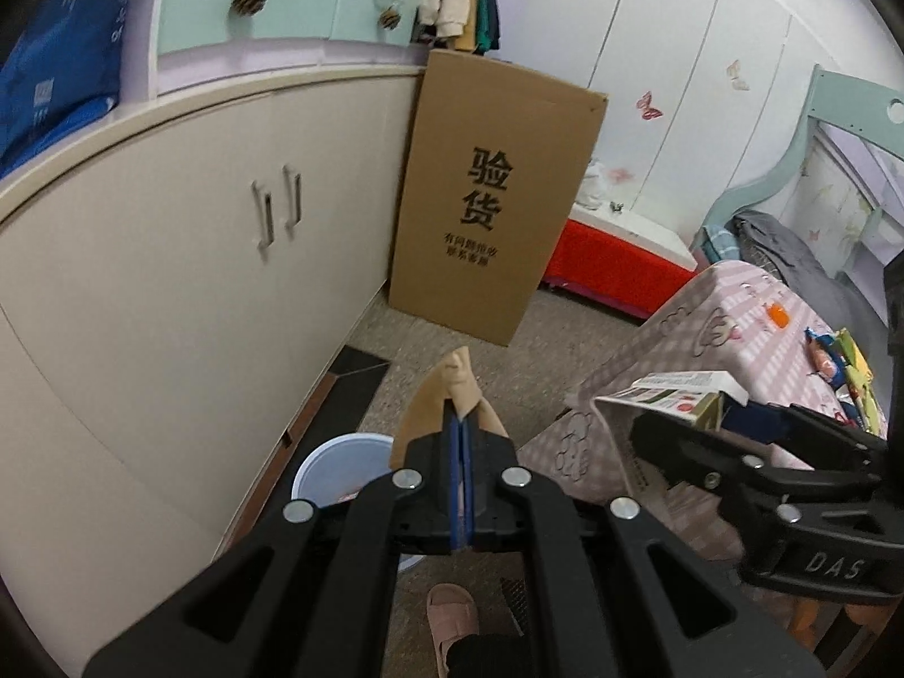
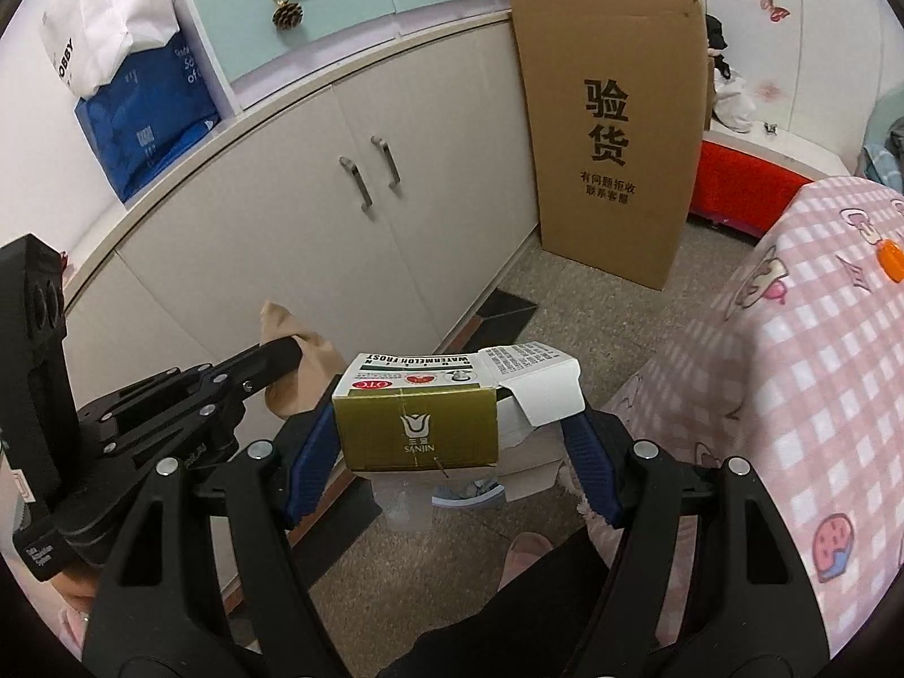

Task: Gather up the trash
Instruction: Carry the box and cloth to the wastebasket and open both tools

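Observation:
My left gripper [image 1: 460, 415] is shut on a limp tan piece of fabric [image 1: 438, 395], which sticks out past its blue pads. It hangs over a pale round bin [image 1: 319, 466] on the floor. My right gripper [image 2: 452, 421] holds a small gold-green medicine carton [image 2: 418, 429] crosswise between its blue pads [image 2: 308, 463], the white end flap open. In the right wrist view the left gripper [image 2: 282, 350] and the fabric [image 2: 308, 361] are just left of the carton, and the bin's rim [image 2: 472, 500] shows below it. The right gripper [image 1: 700, 424] and carton [image 1: 678, 392] also appear in the left wrist view.
A long beige cabinet [image 1: 169, 294] runs along the left. A tall cardboard box [image 1: 497, 198] leans at its far end, with a red box [image 1: 610, 265] behind. A pink checked bed [image 2: 819, 373] carries several wrappers [image 1: 842, 361]. A slippered foot [image 1: 452, 616] stands on the floor.

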Demonstrator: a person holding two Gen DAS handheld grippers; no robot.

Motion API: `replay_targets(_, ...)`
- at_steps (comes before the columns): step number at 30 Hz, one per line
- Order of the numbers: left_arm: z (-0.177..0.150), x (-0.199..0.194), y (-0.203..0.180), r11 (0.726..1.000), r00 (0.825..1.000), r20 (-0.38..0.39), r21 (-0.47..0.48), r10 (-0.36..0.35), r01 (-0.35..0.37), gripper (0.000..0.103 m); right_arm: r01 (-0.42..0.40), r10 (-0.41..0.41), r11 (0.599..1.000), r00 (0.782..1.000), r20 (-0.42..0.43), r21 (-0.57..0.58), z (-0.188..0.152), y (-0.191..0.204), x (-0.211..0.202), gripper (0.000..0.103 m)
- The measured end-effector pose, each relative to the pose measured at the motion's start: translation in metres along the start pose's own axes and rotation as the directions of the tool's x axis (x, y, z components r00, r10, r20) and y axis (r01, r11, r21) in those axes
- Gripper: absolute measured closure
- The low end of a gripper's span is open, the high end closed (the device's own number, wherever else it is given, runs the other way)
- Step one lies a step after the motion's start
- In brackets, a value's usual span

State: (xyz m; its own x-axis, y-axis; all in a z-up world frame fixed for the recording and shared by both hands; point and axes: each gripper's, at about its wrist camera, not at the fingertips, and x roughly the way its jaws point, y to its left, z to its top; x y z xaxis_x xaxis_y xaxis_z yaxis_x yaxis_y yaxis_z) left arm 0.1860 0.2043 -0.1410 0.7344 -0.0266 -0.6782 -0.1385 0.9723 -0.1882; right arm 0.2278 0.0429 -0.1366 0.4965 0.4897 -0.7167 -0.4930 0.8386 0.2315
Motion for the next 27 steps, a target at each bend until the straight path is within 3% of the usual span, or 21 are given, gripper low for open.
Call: replay_targets(27, -0.008, 0.058, 0.027, 0.998, 0.993, -0.12, -0.053, 0.021, -0.028, 0.102, 0.0, -0.001, 1.0, 0.999, -0.052, -0.011, 0.0, 0.003, 0.052, 0.032)
